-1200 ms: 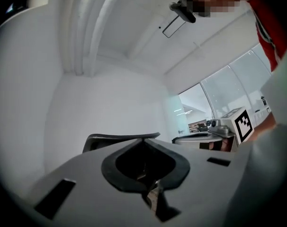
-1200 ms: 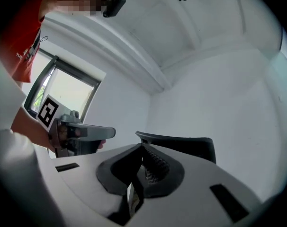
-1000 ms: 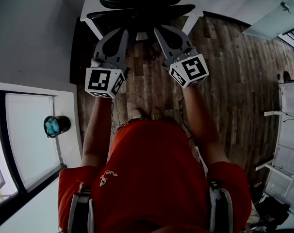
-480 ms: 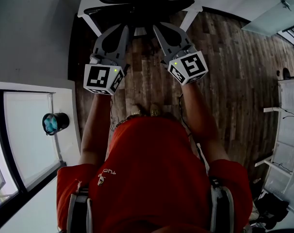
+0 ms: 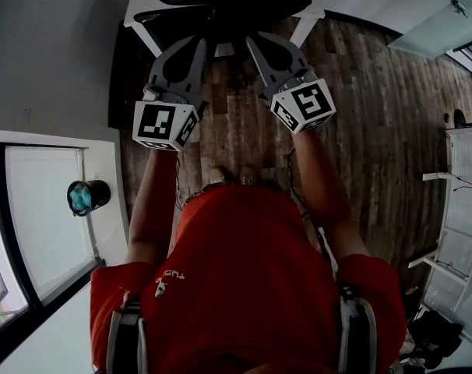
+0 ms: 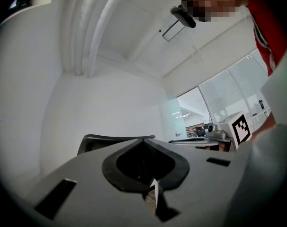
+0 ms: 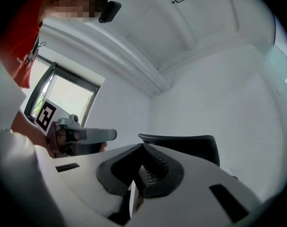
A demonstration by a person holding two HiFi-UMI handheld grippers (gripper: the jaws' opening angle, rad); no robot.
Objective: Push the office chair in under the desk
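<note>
The black office chair (image 5: 220, 10) stands at the top of the head view, partly beneath the white desk (image 5: 145, 31). Both grippers point at it side by side. My left gripper (image 5: 202, 45) is shut with nothing in it, its tips at the chair's near edge. My right gripper (image 5: 251, 42) is shut and empty too, at the same edge. Whether the tips press on the chair I cannot tell. The left gripper view looks past shut jaws (image 6: 143, 140) at the chair back (image 6: 94, 141). Beyond the right gripper (image 7: 143, 145) the chair back (image 7: 191, 145) shows.
Dark wooden floor (image 5: 361, 115) spreads to the right of the chair. A grey wall and a window with a small dark cup (image 5: 86, 197) on its sill lie to the left. White shelving (image 5: 462, 209) stands at the far right.
The chair, desk and both grippers sit slightly higher in the head view than a second ago. Over the last half second hardly anything has shifted.
</note>
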